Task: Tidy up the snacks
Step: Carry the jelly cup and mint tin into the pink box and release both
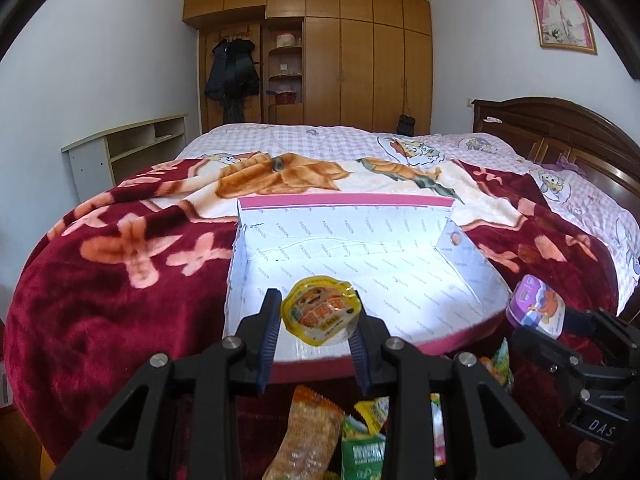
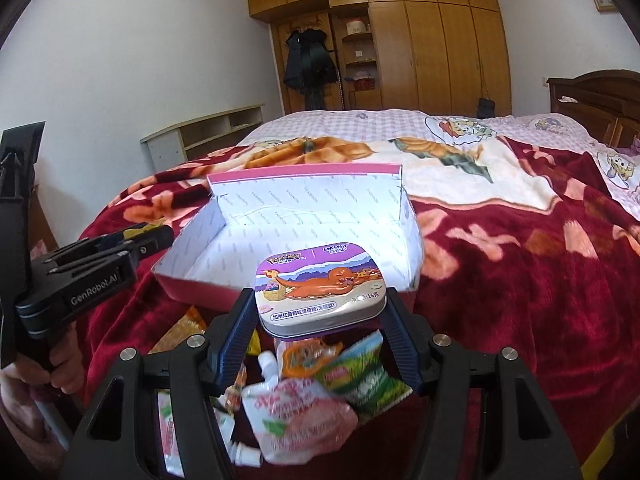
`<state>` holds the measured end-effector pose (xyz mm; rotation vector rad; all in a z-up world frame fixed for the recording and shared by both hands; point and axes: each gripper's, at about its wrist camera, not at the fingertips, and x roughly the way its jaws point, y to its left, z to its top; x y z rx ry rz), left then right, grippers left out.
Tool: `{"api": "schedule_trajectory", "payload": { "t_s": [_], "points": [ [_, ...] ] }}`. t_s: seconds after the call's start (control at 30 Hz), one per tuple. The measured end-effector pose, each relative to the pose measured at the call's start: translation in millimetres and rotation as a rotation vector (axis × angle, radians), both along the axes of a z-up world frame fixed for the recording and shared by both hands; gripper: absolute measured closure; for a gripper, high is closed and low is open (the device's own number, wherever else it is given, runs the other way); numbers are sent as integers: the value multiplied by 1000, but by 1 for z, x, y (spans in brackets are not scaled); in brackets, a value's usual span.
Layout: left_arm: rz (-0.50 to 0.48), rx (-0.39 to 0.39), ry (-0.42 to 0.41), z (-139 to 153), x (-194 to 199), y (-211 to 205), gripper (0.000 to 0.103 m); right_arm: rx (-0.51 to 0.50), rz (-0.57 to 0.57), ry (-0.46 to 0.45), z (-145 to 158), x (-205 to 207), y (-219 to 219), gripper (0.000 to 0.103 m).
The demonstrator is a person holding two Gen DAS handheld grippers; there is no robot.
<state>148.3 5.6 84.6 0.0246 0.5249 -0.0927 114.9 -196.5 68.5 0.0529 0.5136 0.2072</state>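
Note:
My left gripper (image 1: 318, 316) is shut on a small yellow snack cup (image 1: 320, 310), held in the air just before the near rim of the open pink-edged white box (image 1: 360, 256) on the bed. My right gripper (image 2: 322, 306) is shut on a purple and white mint tin (image 2: 322, 290) with an orange cartoon creature on its lid, also lifted in front of the box (image 2: 304, 208). The tin (image 1: 536, 306) and right gripper show at the right edge of the left wrist view. Loose snack packets (image 2: 304, 392) lie on the blanket below both grippers.
A dark red flowered blanket (image 1: 120, 280) covers the bed around the box. A dark wooden headboard (image 1: 560, 128) stands at the right, a low white shelf (image 1: 128, 152) at the left, wooden wardrobes (image 1: 360, 60) behind. A hand (image 2: 60, 372) grips the left tool's handle.

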Motion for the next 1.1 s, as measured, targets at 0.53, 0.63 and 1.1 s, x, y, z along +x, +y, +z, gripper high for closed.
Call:
{"api": "schedule_trajectory", "payload": {
  "t_s": [0.53, 0.63, 1.1],
  "points": [
    [16, -19, 179, -46, 57, -1, 70, 33, -17, 84, -15, 61, -6, 39],
    [26, -26, 195, -50, 62, 0, 70, 35, -21, 98, -19, 67, -8, 39],
    [55, -9, 206, -57, 65, 3, 51, 34, -31, 115, -29, 73, -8, 39]
  ]
}}
